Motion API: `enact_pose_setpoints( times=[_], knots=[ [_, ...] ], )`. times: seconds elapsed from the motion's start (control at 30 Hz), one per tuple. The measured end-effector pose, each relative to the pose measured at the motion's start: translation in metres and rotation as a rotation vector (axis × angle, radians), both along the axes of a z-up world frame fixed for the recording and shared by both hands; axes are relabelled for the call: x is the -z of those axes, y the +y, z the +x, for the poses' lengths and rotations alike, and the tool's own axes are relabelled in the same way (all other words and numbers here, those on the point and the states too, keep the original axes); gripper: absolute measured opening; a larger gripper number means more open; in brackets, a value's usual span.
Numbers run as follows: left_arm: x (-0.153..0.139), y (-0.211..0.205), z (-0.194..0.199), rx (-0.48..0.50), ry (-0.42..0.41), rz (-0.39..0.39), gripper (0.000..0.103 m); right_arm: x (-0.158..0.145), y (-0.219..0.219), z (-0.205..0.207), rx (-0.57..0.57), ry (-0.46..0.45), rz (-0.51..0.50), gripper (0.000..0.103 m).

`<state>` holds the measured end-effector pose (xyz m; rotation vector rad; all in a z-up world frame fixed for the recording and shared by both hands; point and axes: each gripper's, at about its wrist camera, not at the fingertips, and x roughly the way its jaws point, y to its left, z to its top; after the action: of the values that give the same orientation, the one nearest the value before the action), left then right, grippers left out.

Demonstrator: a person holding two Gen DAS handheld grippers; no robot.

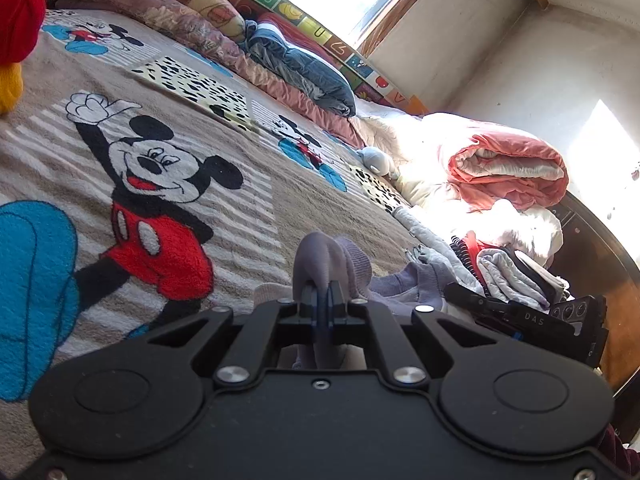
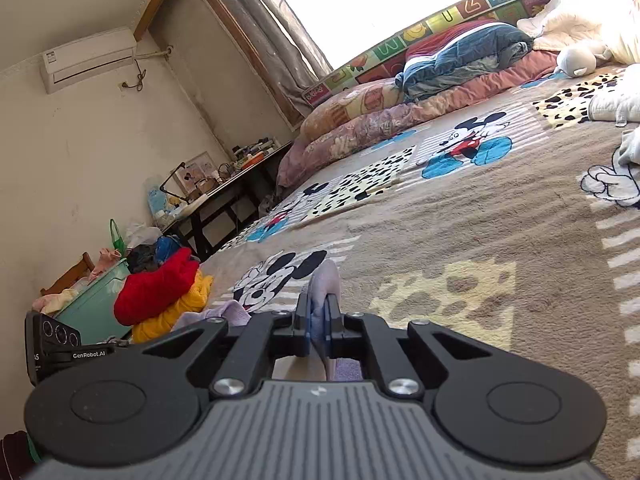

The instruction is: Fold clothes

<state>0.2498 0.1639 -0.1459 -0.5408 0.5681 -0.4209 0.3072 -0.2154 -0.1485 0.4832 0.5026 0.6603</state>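
A pale lilac garment (image 1: 336, 260) lies low over the Mickey Mouse blanket (image 1: 160, 168) on the bed. My left gripper (image 1: 320, 300) is shut on a fold of it, and the cloth bunches up above the fingers. In the right wrist view my right gripper (image 2: 318, 314) is shut on another part of the same lilac garment (image 2: 326, 280), with more of it trailing to the left (image 2: 228, 312). The other gripper's body shows at the edge of each view (image 1: 560, 316) (image 2: 52, 344).
Red and yellow clothes (image 2: 160, 296) are piled at the bed's edge. Grey and white clothes (image 1: 512, 276) lie heaped to the right. A pink quilt (image 1: 508, 168), pillows (image 1: 192, 16) and a blue quilt (image 1: 304, 68) line the window side. A cluttered desk (image 2: 224, 176) stands beyond.
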Motion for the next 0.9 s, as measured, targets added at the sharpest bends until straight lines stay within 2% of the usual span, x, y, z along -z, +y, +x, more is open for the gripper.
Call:
enact_pose_setpoints(
  times=[0.2, 0.3, 0.33, 0.37, 0.4, 0.43, 0.5, 0.53, 0.6, 0.67, 0.77, 0.87, 0.9],
  knots=[
    [0.011, 0.001, 0.002, -0.02, 0.056, 0.011, 0.002, 0.026, 0.008, 0.009, 0.017, 0.097, -0.032, 0.009],
    [0.015, -0.001, 0.003, -0.043, 0.085, 0.027, 0.003, 0.031, 0.013, 0.008, 0.028, 0.094, -0.061, 0.011],
    [0.015, -0.002, 0.003, -0.049, 0.091, 0.038, 0.006, 0.031, 0.014, 0.007, 0.035, 0.094, -0.069, 0.013],
    [0.013, -0.003, 0.002, -0.057, 0.091, 0.054, 0.008, 0.03, 0.013, 0.006, 0.048, 0.093, -0.071, 0.021],
    [0.01, -0.003, 0.0, -0.065, 0.089, 0.072, 0.021, 0.028, 0.012, 0.005, 0.068, 0.09, -0.076, 0.029],
    [0.004, -0.006, -0.005, -0.079, 0.06, 0.123, 0.03, 0.021, 0.011, 0.0, 0.075, 0.059, -0.11, 0.034],
    [-0.01, -0.014, -0.019, -0.106, -0.028, 0.249, 0.031, 0.003, 0.012, -0.013, 0.077, -0.026, -0.199, 0.035],
    [-0.017, -0.018, -0.027, -0.108, -0.073, 0.287, 0.031, -0.001, 0.015, -0.022, 0.062, -0.057, -0.237, 0.035],
    [-0.029, -0.026, -0.046, -0.055, -0.159, 0.289, 0.031, -0.004, 0.023, -0.041, 0.02, -0.109, -0.306, 0.035],
    [-0.034, -0.04, -0.064, 0.02, -0.222, 0.328, 0.031, -0.008, 0.031, -0.06, -0.023, -0.161, -0.375, 0.035],
    [-0.028, -0.065, -0.084, 0.138, -0.256, 0.427, 0.031, -0.013, 0.043, -0.089, -0.087, -0.24, -0.479, 0.034],
    [-0.011, -0.08, -0.084, 0.182, -0.216, 0.522, 0.031, -0.018, 0.055, -0.117, -0.152, -0.319, -0.582, 0.034],
    [-0.004, -0.083, -0.08, 0.18, -0.193, 0.552, 0.031, -0.018, 0.061, -0.121, -0.161, -0.318, -0.603, 0.034]
  ],
)
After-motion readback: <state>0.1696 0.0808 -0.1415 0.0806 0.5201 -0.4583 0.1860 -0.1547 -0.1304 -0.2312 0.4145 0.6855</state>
